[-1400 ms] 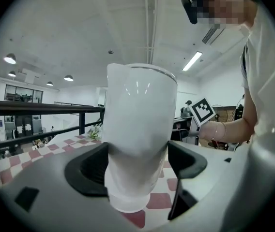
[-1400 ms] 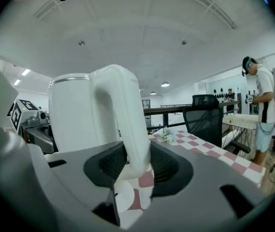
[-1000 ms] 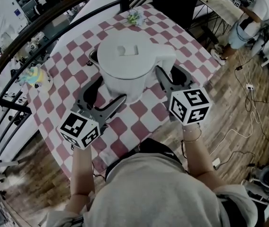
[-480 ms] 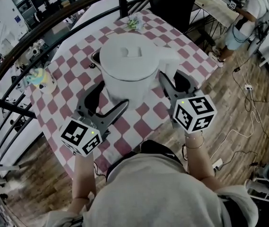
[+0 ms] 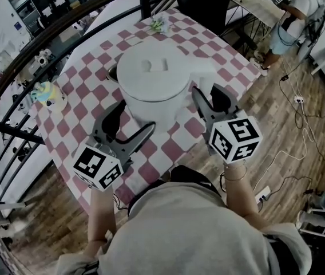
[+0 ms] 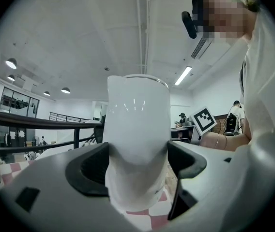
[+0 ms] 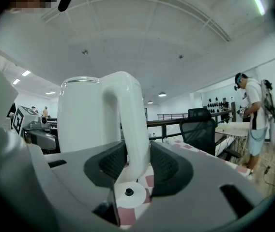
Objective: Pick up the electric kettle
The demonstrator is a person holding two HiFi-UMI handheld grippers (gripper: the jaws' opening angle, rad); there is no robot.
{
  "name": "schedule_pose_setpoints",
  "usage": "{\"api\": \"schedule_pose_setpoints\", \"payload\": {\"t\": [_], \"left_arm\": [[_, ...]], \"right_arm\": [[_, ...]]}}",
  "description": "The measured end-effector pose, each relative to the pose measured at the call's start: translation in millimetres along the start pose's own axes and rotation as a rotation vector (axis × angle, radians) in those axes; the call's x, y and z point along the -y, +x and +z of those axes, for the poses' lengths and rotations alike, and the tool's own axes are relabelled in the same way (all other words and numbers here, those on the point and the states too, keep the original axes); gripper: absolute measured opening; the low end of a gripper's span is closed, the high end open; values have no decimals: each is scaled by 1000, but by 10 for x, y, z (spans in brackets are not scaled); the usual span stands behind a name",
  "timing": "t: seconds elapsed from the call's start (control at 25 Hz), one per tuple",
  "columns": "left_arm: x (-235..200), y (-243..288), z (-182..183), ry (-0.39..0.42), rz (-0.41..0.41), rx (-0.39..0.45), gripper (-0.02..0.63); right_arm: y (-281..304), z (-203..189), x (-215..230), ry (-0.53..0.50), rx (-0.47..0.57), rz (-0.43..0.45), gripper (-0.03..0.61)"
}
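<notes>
A white electric kettle with a flat lid hangs above the red-and-white checked table, held from both sides. My left gripper is shut on the kettle's lower body; in the left gripper view the kettle fills the gap between the dark pads of that left gripper. My right gripper is shut on the kettle's curved handle, which the black pads of the right gripper press from both sides. Below the handle lies a white round disc with a black centre.
A dark railing curves past the table's far and left sides. A pastel toy lies at the table's left edge, a small bundle at its far end. A black chair and a standing person are beyond; cables cross the wooden floor.
Both grippers have moved together with the kettle between them; it has risen slightly and shifted a little over the table. Both grips look unchanged.
</notes>
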State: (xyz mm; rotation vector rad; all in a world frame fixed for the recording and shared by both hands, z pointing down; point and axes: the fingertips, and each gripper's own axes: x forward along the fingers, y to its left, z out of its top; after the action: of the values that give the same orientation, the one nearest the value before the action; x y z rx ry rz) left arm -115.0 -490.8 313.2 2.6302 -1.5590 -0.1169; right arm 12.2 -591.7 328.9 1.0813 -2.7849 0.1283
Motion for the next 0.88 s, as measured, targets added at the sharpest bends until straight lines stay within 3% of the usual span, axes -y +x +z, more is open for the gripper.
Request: {"api": "schedule_pose_setpoints", "payload": {"t": [0.88], "left_arm": [[-82, -43, -70, -25, 7, 0, 401]], "right_arm": [[68, -73, -59, -16, -21, 9, 151]]}}
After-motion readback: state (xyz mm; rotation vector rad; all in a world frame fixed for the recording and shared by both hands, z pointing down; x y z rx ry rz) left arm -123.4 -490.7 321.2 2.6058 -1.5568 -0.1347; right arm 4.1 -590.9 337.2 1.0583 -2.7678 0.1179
